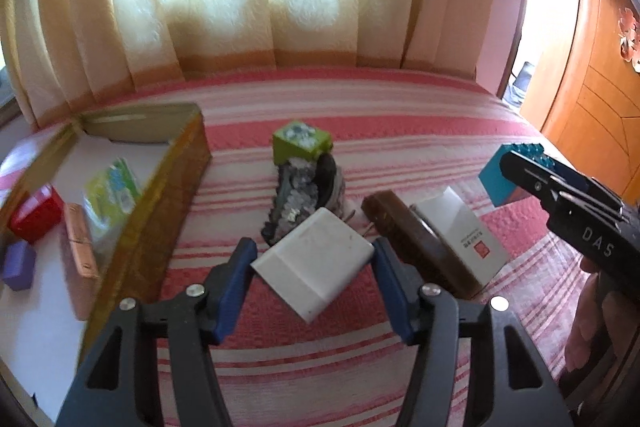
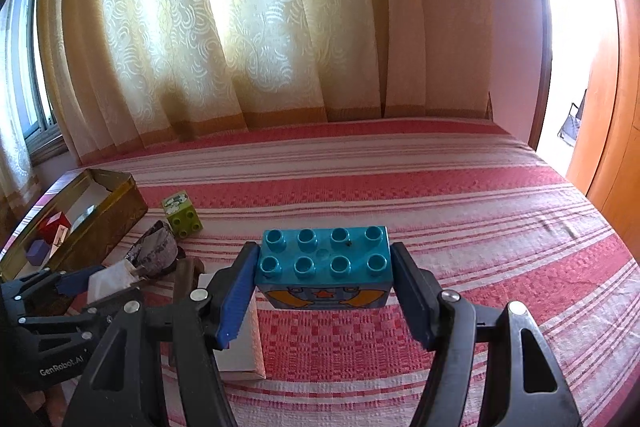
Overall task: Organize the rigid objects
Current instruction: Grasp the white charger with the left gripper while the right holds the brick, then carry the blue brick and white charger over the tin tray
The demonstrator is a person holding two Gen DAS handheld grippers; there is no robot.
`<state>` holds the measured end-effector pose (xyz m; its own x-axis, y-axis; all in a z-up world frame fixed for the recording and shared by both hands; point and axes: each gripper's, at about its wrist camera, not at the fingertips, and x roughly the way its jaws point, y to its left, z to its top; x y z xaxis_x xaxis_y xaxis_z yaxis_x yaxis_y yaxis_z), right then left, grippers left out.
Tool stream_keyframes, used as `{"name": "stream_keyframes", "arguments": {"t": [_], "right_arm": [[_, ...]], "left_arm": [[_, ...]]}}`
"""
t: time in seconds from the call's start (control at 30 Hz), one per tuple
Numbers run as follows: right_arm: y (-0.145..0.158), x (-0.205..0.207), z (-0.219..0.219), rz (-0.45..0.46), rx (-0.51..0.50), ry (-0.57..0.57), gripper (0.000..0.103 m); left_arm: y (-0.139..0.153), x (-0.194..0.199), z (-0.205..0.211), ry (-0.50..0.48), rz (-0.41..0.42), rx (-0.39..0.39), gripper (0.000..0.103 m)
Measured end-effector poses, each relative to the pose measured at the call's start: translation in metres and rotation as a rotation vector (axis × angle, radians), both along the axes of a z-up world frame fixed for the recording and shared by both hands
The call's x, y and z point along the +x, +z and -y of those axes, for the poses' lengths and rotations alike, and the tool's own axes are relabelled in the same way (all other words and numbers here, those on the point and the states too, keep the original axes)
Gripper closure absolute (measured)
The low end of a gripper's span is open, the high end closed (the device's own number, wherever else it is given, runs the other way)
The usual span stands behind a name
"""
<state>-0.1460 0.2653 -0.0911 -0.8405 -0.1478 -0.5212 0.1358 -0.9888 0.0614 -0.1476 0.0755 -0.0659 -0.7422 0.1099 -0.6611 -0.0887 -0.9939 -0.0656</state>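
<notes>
My left gripper (image 1: 315, 251) is shut on a white plug adapter (image 1: 320, 275), held tilted just above the striped bedspread; its blue pads press on both sides. In the right wrist view that gripper (image 2: 76, 285) and the adapter (image 2: 114, 277) show at the far left. My right gripper (image 2: 324, 255) is shut on a blue studded toy brick (image 2: 324, 281), held off the bed, studs up. The left wrist view shows this brick (image 1: 494, 183) and the right gripper (image 1: 532, 171) at the right edge. An open golden tin (image 1: 168, 195) stands to the left.
The tin holds a red block (image 1: 36, 215), a purple block (image 1: 18, 265), a copper case (image 1: 80, 251) and a green packet (image 1: 114, 195). On the bed lie a green brick (image 1: 300, 143), a crystal rock (image 1: 298, 195), a brown bar (image 1: 416, 247) and a white box (image 1: 468, 231). Curtains hang behind; a wooden door stands right.
</notes>
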Motion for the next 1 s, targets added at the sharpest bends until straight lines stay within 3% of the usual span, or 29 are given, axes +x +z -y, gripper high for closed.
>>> {"name": "stream_keyframes", "arguments": {"t": [0.2, 0.47, 1.0], "right_arm": [[0.003, 0.005, -0.001, -0.034, 0.0, -0.006, 0.036], [0.009, 0.019, -0.005, -0.107, -0.017, -0.008, 0.036], [0.017, 0.037, -0.005, -0.205, -0.016, -0.028, 0.036]], "left_arm": [[0.007, 0.012, -0.001, 0.028, -0.091, -0.038, 0.044], [0.014, 0.025, 0.005, 0.054, -0.183, -0.031, 0.044], [0.017, 0.039, 0.005, 0.075, -0.273, -0.038, 0.044]]}}
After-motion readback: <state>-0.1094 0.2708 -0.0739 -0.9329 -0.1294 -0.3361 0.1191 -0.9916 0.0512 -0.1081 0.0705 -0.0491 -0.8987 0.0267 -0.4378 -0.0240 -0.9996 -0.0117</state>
